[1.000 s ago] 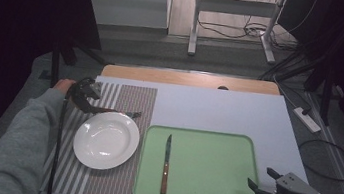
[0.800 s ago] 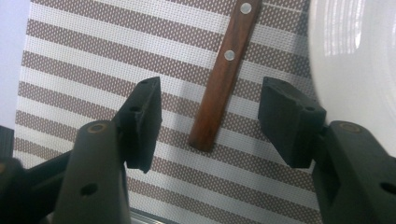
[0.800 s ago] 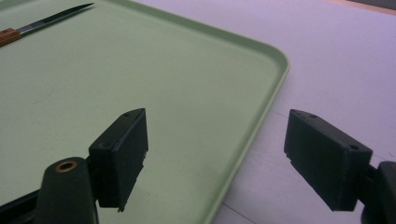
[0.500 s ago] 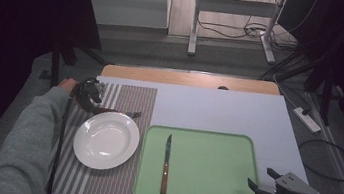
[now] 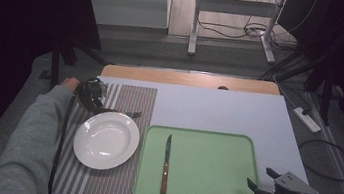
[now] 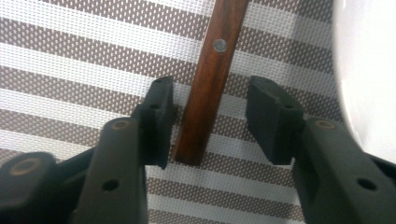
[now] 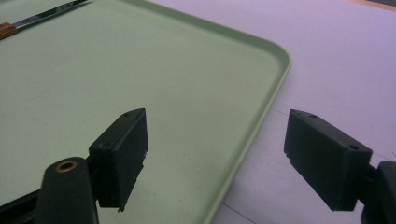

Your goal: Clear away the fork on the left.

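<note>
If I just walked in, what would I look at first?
The big green tray near the front of the table, with a wooden-handled knife lying on it. Left of it, a white plate sits on a striped placemat, where the left gripper straddles a wooden handle.

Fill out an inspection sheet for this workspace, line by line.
Surface: pale table top; striped placemat at left, green tray at right.
Job's things: white plate on the placemat; knife on the tray; wooden-handled utensil on the placemat beside the plate.
Clutter: nothing seen.
Grippers: left tongs open, straddling the wooden handle; right tongs open over the tray's corner, empty.
Cables: one along the left sleeve; loops on the floor.
Surroundings: power strip, metal frame legs, dark curtains.
</note>
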Tool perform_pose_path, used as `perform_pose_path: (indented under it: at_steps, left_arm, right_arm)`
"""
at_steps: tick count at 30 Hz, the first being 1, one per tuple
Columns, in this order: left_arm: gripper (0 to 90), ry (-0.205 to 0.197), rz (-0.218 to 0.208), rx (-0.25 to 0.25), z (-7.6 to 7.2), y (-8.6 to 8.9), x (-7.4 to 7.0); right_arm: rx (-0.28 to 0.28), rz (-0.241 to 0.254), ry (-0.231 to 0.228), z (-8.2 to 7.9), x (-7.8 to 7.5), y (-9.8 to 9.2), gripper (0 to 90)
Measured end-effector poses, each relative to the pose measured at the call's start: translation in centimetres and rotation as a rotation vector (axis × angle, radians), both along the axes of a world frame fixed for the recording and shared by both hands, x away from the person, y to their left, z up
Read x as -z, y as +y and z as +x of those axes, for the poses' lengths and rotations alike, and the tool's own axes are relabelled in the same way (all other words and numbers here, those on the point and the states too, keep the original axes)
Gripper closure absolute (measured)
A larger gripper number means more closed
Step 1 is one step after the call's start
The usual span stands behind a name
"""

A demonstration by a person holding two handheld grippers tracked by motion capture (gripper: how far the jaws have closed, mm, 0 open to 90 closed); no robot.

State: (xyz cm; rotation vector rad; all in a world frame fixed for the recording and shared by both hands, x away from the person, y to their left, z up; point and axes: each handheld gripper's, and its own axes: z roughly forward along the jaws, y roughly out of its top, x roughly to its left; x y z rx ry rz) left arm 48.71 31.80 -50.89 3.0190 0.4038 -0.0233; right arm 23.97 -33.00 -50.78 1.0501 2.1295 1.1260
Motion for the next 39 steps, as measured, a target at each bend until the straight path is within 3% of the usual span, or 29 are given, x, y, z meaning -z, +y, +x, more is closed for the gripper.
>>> perform_pose_path:
  at_steps: [2,4,8,11,19,25,29,39]
  left_arm:
    - [53.7,0.0,0.018,0.017,-0.1,-0.3,-0.1]
    - [63.2,-0.003,0.037,0.044,-0.3,-0.7,-0.2]
    - [72.5,0.001,0.077,0.082,-0.5,-1.3,-0.3]
    - [75.2,-0.001,0.1,0.087,-0.6,-1.7,-0.3]
    - [76.0,-0.051,0.127,0.1,-1.3,-2.0,-0.4]
    - [76.1,-0.098,0.119,0.091,-2.0,-1.7,-0.4]
    - [76.1,-0.117,0.142,0.091,-2.4,-1.5,-0.4]
    - [76.1,-0.188,0.099,0.037,-3.3,-0.5,-1.1]
  right_arm:
    - [-0.001,0.001,-0.001,0.0,0.0,0.0,21.7]
    - [-0.002,0.001,-0.001,0.0,0.0,0.0,21.7]
    - [-0.004,0.001,0.0,0.0,0.0,0.0,21.7]
    - [-0.008,0.001,-0.003,-0.1,0.0,0.1,21.7]
    - [-0.011,0.007,-0.005,-0.1,0.0,0.0,21.8]
    - [-0.017,0.005,-0.002,0.0,0.0,0.2,21.7]
    - [-0.015,0.008,-0.002,0.1,0.0,0.1,21.8]
    - [-0.022,0.01,-0.007,0.1,0.0,0.1,21.7]
